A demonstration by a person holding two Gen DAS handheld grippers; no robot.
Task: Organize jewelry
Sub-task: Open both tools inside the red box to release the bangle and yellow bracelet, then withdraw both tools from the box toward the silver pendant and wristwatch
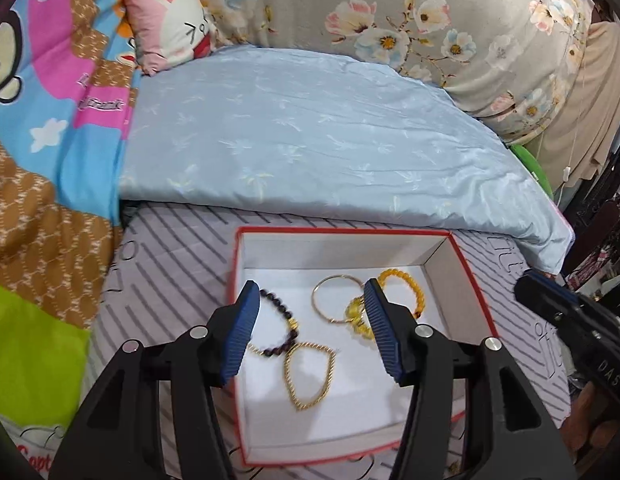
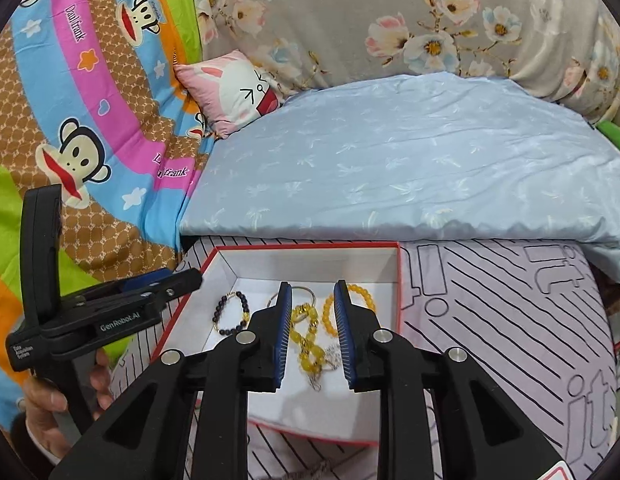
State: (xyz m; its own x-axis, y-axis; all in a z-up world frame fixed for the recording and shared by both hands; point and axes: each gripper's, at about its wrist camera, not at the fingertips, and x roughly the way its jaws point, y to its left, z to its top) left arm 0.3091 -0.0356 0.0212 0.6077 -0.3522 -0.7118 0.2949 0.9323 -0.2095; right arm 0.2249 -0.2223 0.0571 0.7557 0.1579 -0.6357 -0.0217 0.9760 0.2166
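Clearly, the jewelry is lying in the red-edged box (image 1: 464, 276) on the bed: 1 dark bead bracelet (image 1: 280, 326), 1 thin metal bangle (image 1: 334, 300), 1 gold chain (image 1: 308, 374) and, as best I can count, 2 yellow bead bracelets (image 2: 308, 338). All are looking light; the beads are likely rolling and slippery, so pinching across a strand seems best. The left gripper (image 1: 308, 334) is hovering wide open and empty, and the right gripper (image 2: 312, 334) is straddling the yellow beads, partly open, gripping nothing.

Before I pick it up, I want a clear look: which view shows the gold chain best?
The left wrist view: the gold chain lies whole and unblocked on the box floor between the open fingers. In the right wrist view I cannot make it out behind the gripper.
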